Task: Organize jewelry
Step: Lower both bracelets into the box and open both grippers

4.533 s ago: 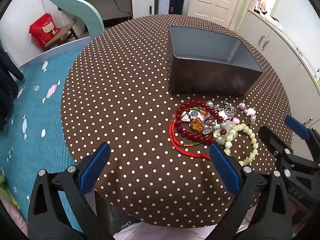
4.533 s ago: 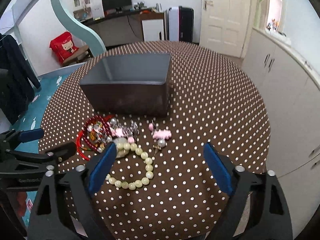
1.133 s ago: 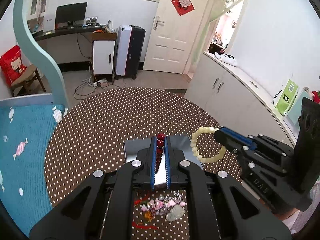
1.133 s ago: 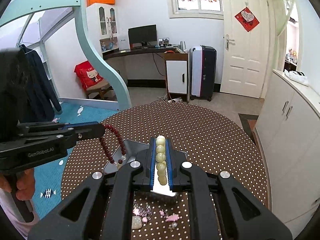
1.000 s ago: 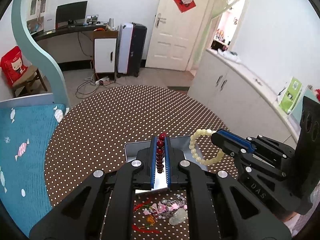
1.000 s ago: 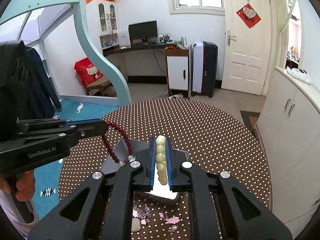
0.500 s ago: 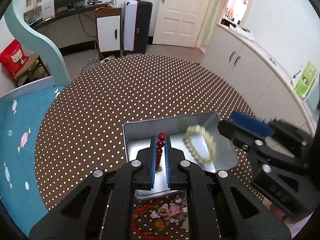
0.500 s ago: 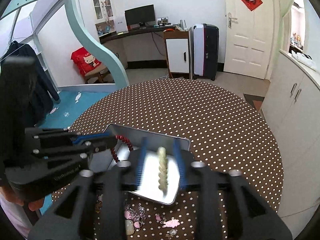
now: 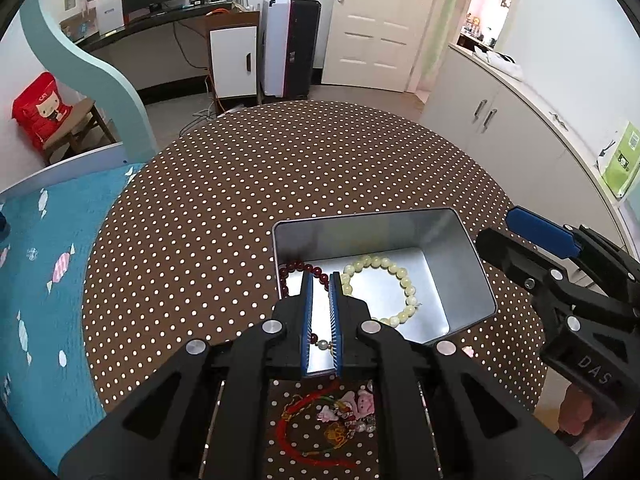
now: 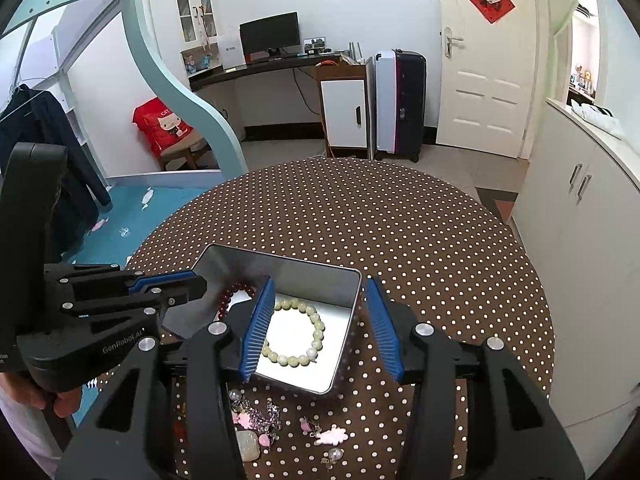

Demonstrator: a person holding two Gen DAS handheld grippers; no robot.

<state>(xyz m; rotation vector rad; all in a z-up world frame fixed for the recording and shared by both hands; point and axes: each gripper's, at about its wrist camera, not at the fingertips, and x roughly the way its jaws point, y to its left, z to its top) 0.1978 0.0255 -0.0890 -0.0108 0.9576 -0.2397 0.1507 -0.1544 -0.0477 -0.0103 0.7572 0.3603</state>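
Silver tin (image 9: 460, 264) is sitting on the dotted table (image 9: 240, 200), and we are holding both grippers over it. Our left gripper (image 9: 321, 280) is hovering with its jaws slightly parted, gripping nothing; the red bracelet (image 9: 298, 269) is lying loose in the tin beneath. Our right gripper (image 10: 318, 300) is standing wide open above the pale bracelet (image 10: 296, 330) (resting flat on the tin's floor). Leftover trinkets (image 10: 260, 420) are lying on the table just beside the tin.
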